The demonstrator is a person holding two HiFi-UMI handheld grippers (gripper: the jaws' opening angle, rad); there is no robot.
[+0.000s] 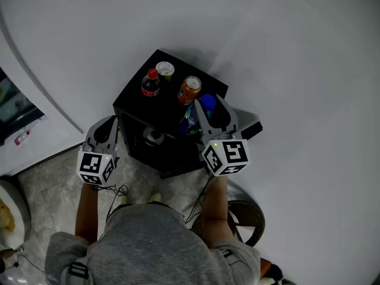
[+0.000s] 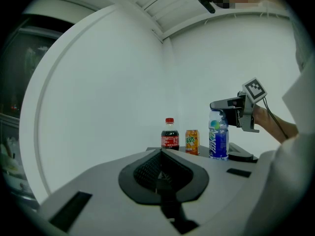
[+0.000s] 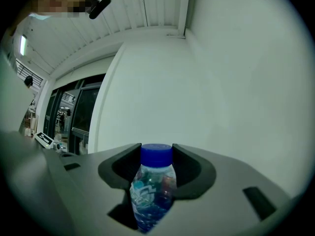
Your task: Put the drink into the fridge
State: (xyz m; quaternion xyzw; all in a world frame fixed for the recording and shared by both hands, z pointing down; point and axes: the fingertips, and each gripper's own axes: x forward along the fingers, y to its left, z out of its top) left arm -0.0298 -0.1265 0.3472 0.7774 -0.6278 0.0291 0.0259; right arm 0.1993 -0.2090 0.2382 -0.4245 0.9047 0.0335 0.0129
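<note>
The right gripper (image 3: 156, 154) is clamping the blue-capped bottle (image 3: 151, 193): both jaws are pressing against the cap and neck, and the bottle is standing upright between them. In the right gripper view the gripper's own body is cutting off the bottle's base. From the head view the right gripper (image 1: 206, 109) is covering most of the bottle (image 1: 190, 122), with only the cap and a strip of label peeking out.

The left gripper view is giving the clearest look. There the right gripper (image 2: 227, 105) is gripping the bottle (image 2: 218, 139) near the top, and the bottle is standing on the black cabinet (image 1: 132, 97).

Just ahead of the right gripper's tips, the orange can (image 1: 190, 90) is standing apart from the bottle. Further ahead and to the left are the cola bottle (image 1: 151, 83) and a green-topped can (image 1: 165, 70). All are upright on the cabinet top. The left gripper view is showing the cola bottle (image 2: 170, 136) and the orange can (image 2: 192, 141), but not the green-topped can.

The left gripper (image 2: 161, 170) is sitting closed and empty, pads meeting at the middle. In the head view it (image 1: 108, 127) is hovering just beside the cabinet's left edge. The cabinet's front, between the two grippers, is too dark to read.
</note>
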